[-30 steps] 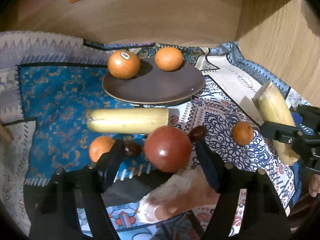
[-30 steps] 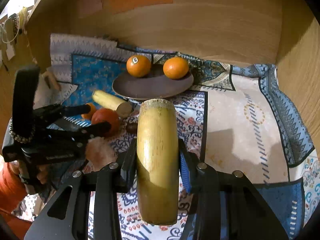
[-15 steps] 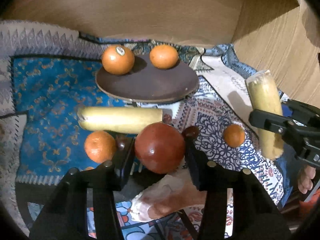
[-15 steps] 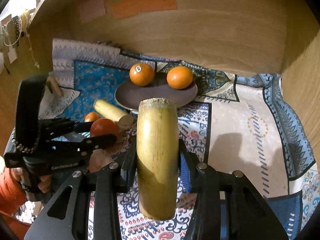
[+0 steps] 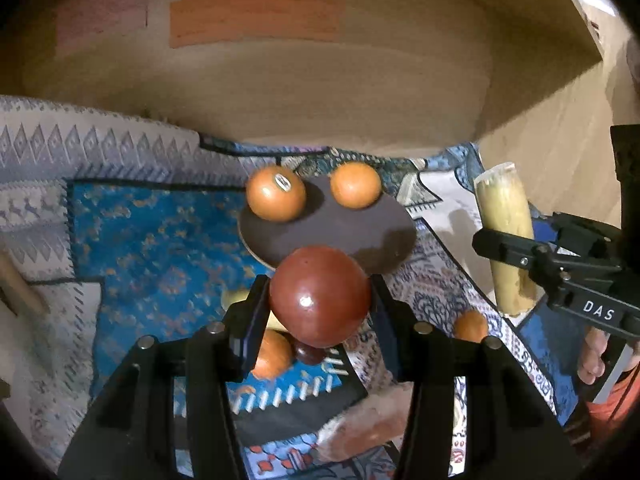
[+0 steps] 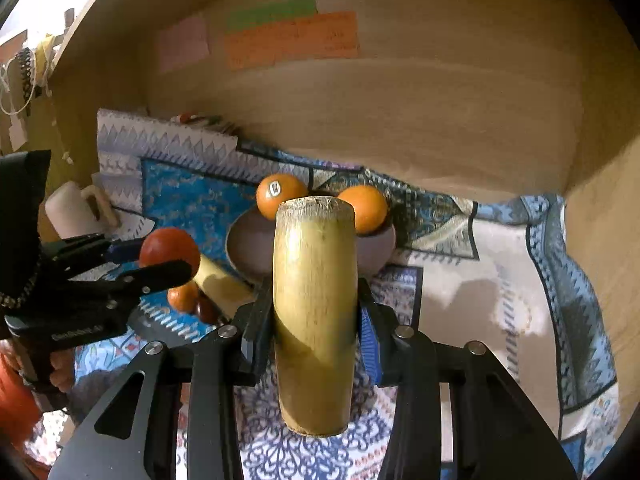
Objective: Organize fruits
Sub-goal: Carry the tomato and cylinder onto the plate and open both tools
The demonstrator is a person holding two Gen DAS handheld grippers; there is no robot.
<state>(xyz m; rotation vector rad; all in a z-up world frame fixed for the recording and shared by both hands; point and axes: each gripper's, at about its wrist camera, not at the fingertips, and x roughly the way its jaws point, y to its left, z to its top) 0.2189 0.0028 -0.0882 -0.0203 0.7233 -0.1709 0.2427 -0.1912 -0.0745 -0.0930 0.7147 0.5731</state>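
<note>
My left gripper (image 5: 320, 300) is shut on a round red fruit (image 5: 319, 296) and holds it raised in front of the dark plate (image 5: 360, 236). Two oranges (image 5: 276, 199) (image 5: 355, 185) sit at the plate's far side. My right gripper (image 6: 316, 312) is shut on a thick yellow cane piece (image 6: 315, 304), held up off the cloth; it also shows in the left wrist view (image 5: 505, 240). The red fruit shows in the right wrist view (image 6: 170, 249) at the left, in the left gripper (image 6: 160, 256).
A patterned blue cloth (image 5: 160, 248) covers the table. On it lie a second yellow cane piece (image 6: 220, 280), a small orange (image 5: 272, 354), a dark small fruit (image 5: 309, 354) and another small orange (image 5: 471, 326). A wooden wall (image 5: 320, 92) stands behind. A white mug (image 6: 76, 210) stands at the left.
My left gripper closed on the red fruit and lifted it off the cloth toward the plate. My right gripper rose a little with the cane piece.
</note>
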